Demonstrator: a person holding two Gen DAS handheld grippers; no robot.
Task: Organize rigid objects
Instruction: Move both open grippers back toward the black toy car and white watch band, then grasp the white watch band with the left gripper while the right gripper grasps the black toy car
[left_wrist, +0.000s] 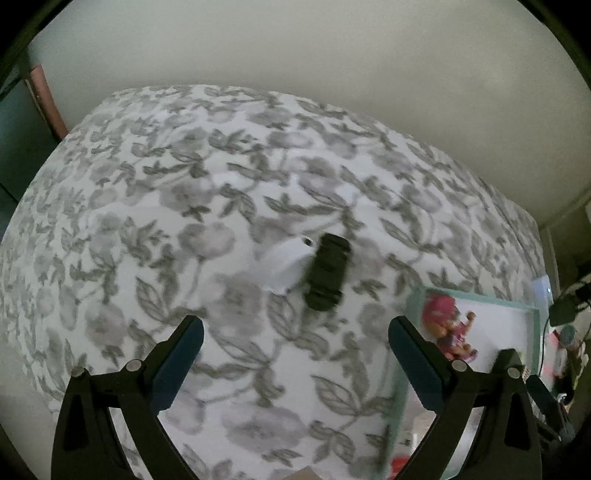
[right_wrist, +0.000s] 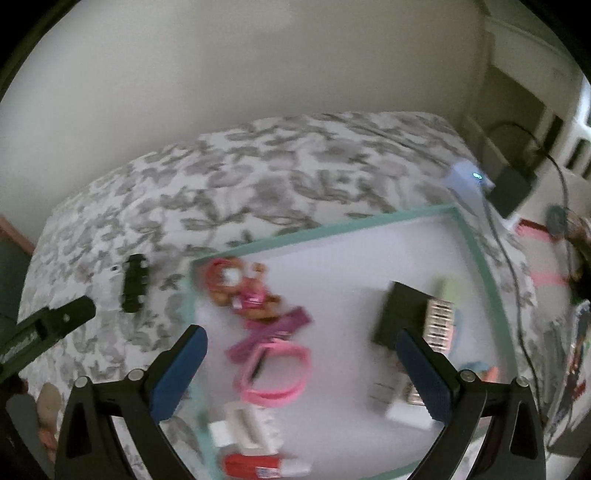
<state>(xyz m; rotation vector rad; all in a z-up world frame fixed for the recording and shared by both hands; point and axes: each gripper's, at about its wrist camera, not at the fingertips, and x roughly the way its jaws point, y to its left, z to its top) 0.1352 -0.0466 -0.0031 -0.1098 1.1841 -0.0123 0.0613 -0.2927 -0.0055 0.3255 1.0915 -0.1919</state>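
Left tongs (left_wrist: 295, 354) spread wide, empty, above a floral bedspread (left_wrist: 147, 192); just ahead of them a black ridged block (left_wrist: 328, 276) lies touching a white plastic piece (left_wrist: 286, 264). Right tongs (right_wrist: 301, 363) also spread, empty, over a teal-rimmed white tray (right_wrist: 476, 243) holding a pink ring (right_wrist: 275, 373), doll (right_wrist: 240, 291) and black box (right_wrist: 400, 314); details blurred.

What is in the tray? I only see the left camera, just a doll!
Observer: Beside the doll lies a pink band.
Operator: Anything else?
Observer: A black box lies further right in the tray.
Operator: Is your gripper holding something?
Observer: No, the right gripper is open above the tray.
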